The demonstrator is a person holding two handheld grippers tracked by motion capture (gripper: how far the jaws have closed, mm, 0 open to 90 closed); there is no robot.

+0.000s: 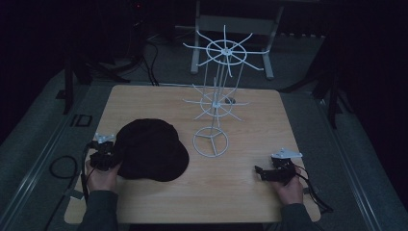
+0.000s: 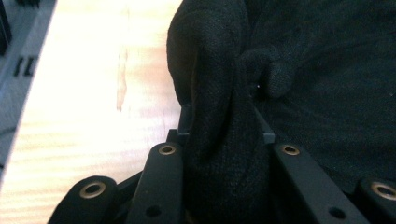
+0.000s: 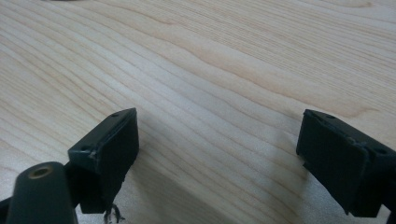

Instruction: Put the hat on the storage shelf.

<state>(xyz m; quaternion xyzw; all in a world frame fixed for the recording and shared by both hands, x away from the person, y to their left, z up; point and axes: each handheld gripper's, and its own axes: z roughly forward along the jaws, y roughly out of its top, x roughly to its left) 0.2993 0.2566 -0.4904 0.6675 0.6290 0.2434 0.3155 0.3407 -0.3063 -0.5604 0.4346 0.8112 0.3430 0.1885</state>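
Left tool (image 2: 224,140) pinching black hat (image 1: 151,149) edge, table's (image 1: 240,192) left

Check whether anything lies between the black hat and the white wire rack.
Nothing visible does. The left claw is shut on the hat's edge, and only bare table separates the hat from the rack's ring base just to its right.

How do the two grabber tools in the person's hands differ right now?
The left gripper has its jaws shut on a fold of the black hat; the right gripper has its jaws wide apart with nothing between them. The left one sits at the hat's edge, while the right one is over bare wooden table, away from the white wire rack. Both are hand-held and black.
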